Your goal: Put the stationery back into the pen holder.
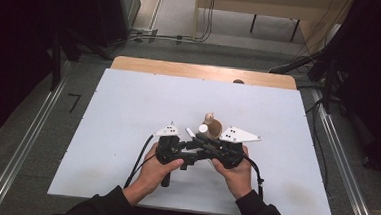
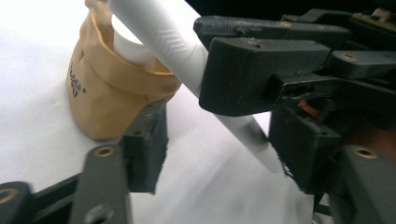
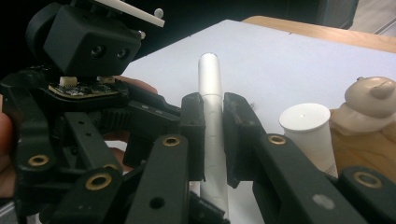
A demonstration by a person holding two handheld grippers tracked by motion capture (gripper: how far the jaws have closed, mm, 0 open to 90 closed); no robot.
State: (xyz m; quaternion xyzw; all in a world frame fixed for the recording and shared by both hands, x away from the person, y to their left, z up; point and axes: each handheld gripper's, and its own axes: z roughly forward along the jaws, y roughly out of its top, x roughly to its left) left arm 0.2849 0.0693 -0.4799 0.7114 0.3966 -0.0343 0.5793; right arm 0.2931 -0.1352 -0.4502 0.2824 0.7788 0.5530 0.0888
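Pinching the white pen [image 3: 211, 135], the right gripper [image 3: 214, 140] is clamped tight. The left gripper [image 2: 219, 149] is half open around its end, pads not pressing, so a skewed pull could topple the tan bear-shaped pen holder [image 2: 109, 93].

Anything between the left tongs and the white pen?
Nothing visible. The white pen, clamped in the right tongs, already runs between the left tongs' open jaws. The tan pouch sits behind.
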